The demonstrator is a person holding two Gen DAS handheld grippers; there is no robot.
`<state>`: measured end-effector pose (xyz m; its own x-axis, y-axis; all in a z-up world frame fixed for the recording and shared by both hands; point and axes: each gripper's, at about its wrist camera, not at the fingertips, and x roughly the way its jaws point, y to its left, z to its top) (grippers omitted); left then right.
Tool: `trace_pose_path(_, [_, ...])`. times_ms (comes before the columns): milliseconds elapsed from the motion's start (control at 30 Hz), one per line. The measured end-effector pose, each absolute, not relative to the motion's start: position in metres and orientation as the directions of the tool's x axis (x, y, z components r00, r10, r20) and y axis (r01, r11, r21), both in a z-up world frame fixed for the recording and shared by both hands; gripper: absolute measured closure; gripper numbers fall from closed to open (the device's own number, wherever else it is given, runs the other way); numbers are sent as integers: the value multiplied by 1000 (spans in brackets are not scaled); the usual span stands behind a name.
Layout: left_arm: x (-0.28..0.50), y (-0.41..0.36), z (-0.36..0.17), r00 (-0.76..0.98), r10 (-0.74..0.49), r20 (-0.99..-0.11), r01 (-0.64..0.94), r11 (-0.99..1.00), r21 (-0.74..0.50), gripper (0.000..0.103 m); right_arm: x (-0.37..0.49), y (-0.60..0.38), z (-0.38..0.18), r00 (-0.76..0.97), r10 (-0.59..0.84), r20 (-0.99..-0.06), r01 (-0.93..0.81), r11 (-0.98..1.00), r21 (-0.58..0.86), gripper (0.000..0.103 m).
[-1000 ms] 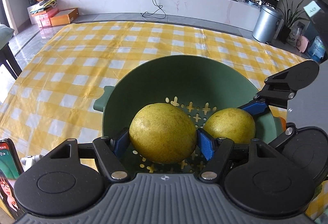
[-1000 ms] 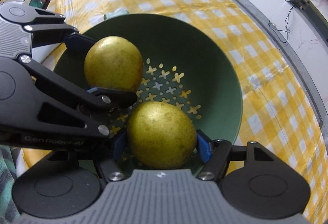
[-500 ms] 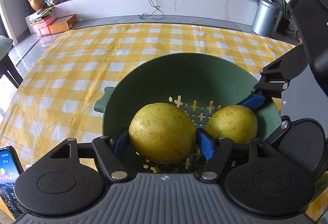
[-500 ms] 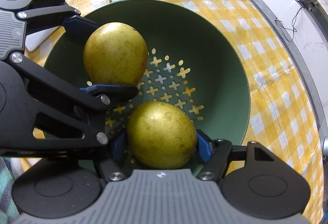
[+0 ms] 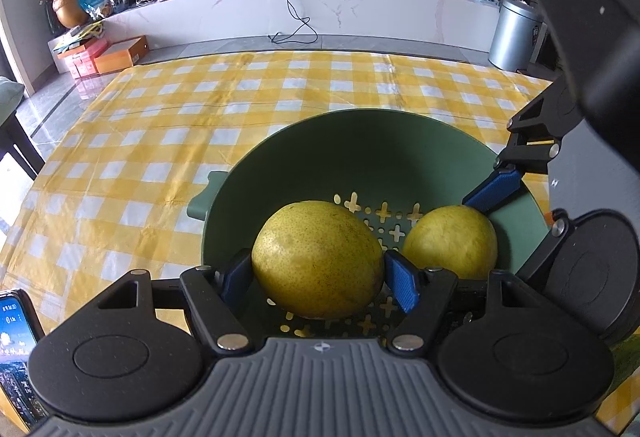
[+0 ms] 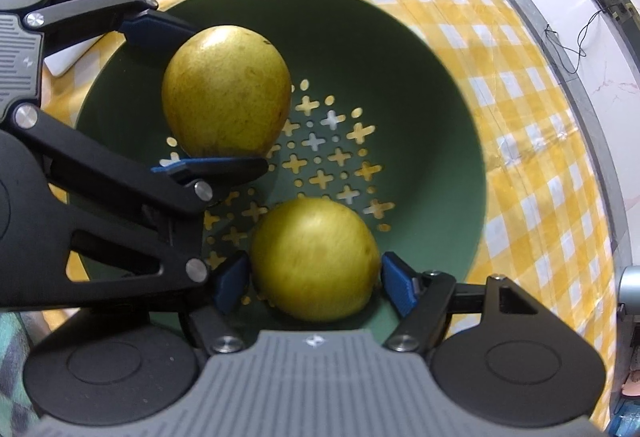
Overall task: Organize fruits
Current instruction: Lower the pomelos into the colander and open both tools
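Out past the left gripper point(image 5: 318, 277), a yellow-and-white checked tablecloth point(image 5: 168, 125) runs back toward a white marble media shelf point(image 5: 320, 3), a silver lidded bin point(image 5: 514, 33) and orange cardboard boxes point(image 5: 120, 55), with a lit phone screen point(image 5: 16, 349) at the lower left edge. Close up, the left gripper's blue pads pinch a speckled yellow-green round fruit point(image 5: 318, 259) low inside the dark green perforated plastic colander bowl point(image 5: 360, 145); the right gripper point(image 5: 476, 233) crowds in from the right, blocking that side, its blue pad against a second yellow-green round fruit point(image 5: 450, 241). Switch to the right wrist view: the right gripper point(image 6: 316, 275) has its blue pads on both sides of the second fruit point(image 6: 314, 259), smooth and slightly blurred, just above the cross-shaped holes. The left gripper point(image 6: 200, 95) reaches across from the left, clamping the first fruit point(image 6: 226, 91) top and bottom and hiding part of the bowl's point(image 6: 420, 77) near wall. Both fruits sit apart inside the bowl.
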<state>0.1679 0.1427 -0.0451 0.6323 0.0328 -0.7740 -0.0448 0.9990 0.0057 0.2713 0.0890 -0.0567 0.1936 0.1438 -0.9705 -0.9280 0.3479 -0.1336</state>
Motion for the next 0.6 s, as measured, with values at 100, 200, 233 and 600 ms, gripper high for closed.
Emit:
trace_pose_path(100, [167, 144, -45, 637, 21, -770, -47, 999, -11, 22, 273, 87, -53, 184, 150, -971, -926, 357, -120, 32])
trace_pose_path(200, [165, 146, -44, 642, 11, -767, -48, 998, -26, 22, 273, 84, -50, 179, 161, -971, -923, 369, -108, 31])
trace_pose_path(233, [164, 146, -44, 642, 10, -766, -48, 998, -27, 22, 272, 83, -48, 176, 170, -970, -923, 372, -102, 30])
trace_pose_path(600, [163, 137, -44, 636, 57, -769, -71, 997, 15, 19, 256, 60, -25, 200, 256, -946, -907, 414, -80, 14])
